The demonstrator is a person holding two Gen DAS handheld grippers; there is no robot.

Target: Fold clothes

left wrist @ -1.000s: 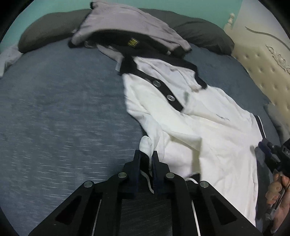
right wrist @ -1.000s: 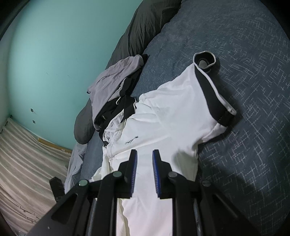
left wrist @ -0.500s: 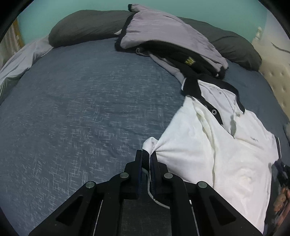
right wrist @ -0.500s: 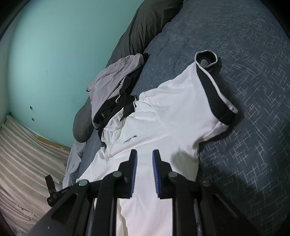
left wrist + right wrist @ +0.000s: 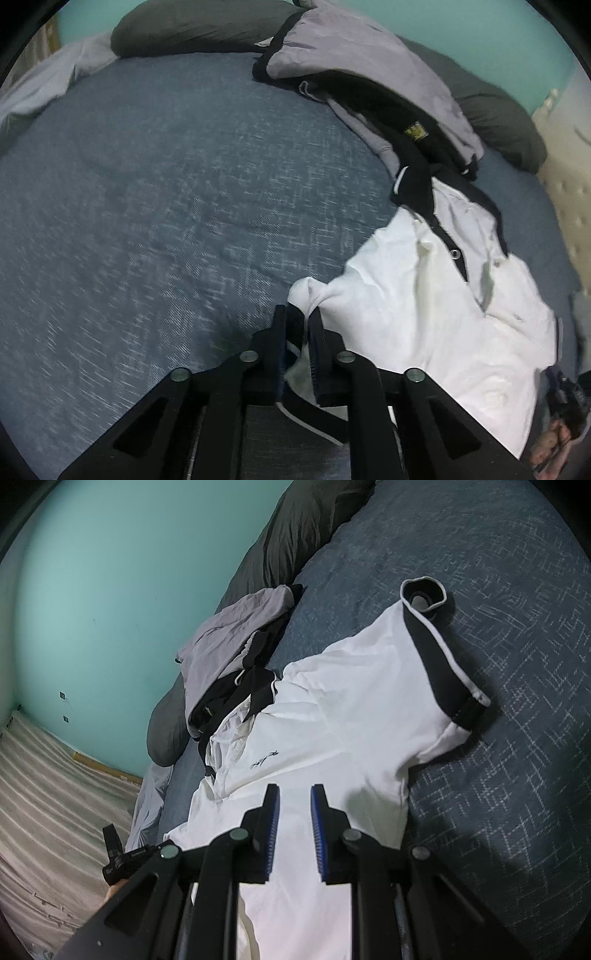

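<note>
Since a second ago the white polo shirt (image 5: pixel 424 306) has been drawn out sideways across the blue bed (image 5: pixel 166 206), so that its body now lies spread and mostly flat where before it sat bunched under the pile of grey and black clothes (image 5: pixel 373 88); to my eye the laying-out is nearly done and the folding itself not yet begun. One black-trimmed sleeve (image 5: pixel 439 653) lies stretched out toward the far side of the bed, its cuff curled up. Pointing steeply down at the bed, the left tongs (image 5: pixel 298 328) have the other sleeve's edge between their jaws, which are opening now, the cloth slack there. Angled more gently, the right tongs (image 5: pixel 294 805) hang over the shirt's lower body, jaws a little apart with nothing between them.
</note>
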